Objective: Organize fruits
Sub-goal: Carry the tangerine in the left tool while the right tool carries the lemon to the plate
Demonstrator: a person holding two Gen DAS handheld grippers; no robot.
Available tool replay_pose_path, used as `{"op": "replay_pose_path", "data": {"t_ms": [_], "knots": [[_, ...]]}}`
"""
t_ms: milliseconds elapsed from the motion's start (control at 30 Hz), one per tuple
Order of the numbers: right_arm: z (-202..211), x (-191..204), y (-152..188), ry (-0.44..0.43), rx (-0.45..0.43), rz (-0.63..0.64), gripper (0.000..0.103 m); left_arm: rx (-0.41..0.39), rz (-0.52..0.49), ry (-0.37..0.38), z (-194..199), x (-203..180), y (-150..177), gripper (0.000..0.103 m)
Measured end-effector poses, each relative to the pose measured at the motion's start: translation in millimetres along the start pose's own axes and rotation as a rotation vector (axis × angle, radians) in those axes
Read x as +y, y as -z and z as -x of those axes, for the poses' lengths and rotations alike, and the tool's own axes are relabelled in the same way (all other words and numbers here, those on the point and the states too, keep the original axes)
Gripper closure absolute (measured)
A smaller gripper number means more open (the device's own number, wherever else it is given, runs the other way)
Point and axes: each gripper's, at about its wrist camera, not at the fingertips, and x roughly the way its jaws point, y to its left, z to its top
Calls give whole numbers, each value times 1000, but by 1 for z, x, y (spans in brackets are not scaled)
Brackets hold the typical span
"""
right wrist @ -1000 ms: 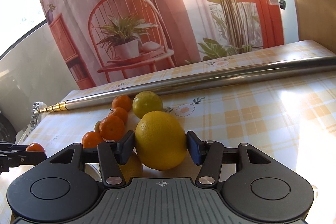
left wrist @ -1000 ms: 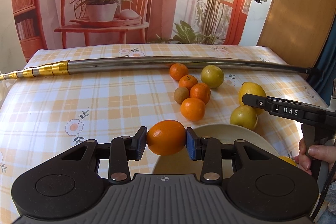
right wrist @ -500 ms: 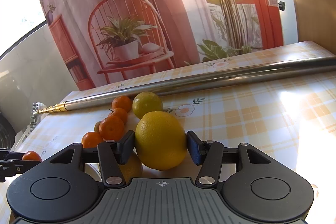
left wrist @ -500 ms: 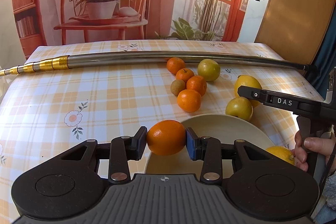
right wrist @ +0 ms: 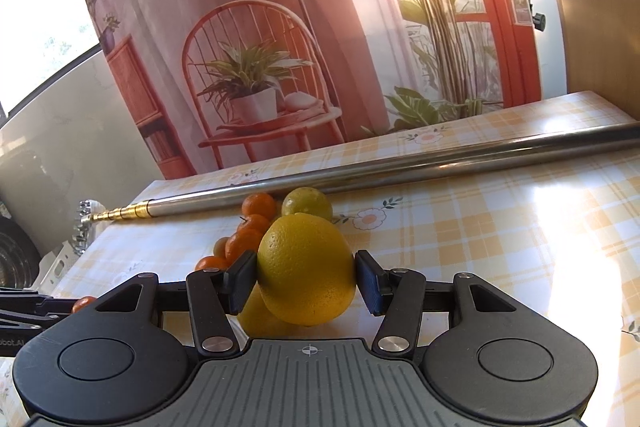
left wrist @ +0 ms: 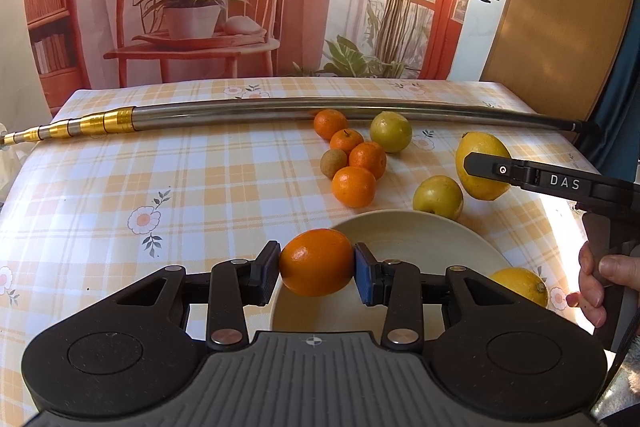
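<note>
My left gripper [left wrist: 316, 264] is shut on an orange [left wrist: 310, 255] and holds it over the near-left rim of a cream plate [left wrist: 404, 231]. A lemon [left wrist: 520, 285] lies at the plate's right edge. My right gripper [right wrist: 306, 275] is shut on a large yellow fruit [right wrist: 304, 259]. In the left wrist view that gripper [left wrist: 480, 169] and its fruit [left wrist: 486, 149] hang beyond the plate at the right. A second yellow fruit [left wrist: 438, 197] rests on the cloth by the plate's far rim; it also shows just under the held one [right wrist: 254, 317].
Several small oranges [left wrist: 354, 187], a brown fruit [left wrist: 334, 161] and a greenish fruit [left wrist: 391, 131] cluster mid-table on the checked cloth [left wrist: 160, 187]. A long metal pole [left wrist: 280, 111] lies across the back. A person's hand [left wrist: 596, 275] grips the right handle.
More of the plate now shows under the left gripper's orange. The right gripper, still holding the yellow fruit, has risen slightly. Both grips are unchanged.
</note>
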Motion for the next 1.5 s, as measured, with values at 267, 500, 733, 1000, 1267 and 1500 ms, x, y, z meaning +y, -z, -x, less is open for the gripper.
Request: {"op": "replay_pose_path", "data": {"t_ms": [267,500,733,1000,1267,1500], "knots": [[19,19,3,-33,4,14,54,11,-6,8,2,-3,6,62],[25,28,11,-56,33,18,54,35,-49,1,-2,-12,14,62],[28,31,14,-67,50,13,54,55,-68,-19,-6,-14,18,62],[26,38,15,-82,76,30,54,66,-78,-30,-8,-14,22,62],[18,45,20,-97,130,48,54,74,-47,-15,-8,-12,24,61],[15,47,21,-102,157,59,54,64,-25,-8,-7,-11,23,61]]}}
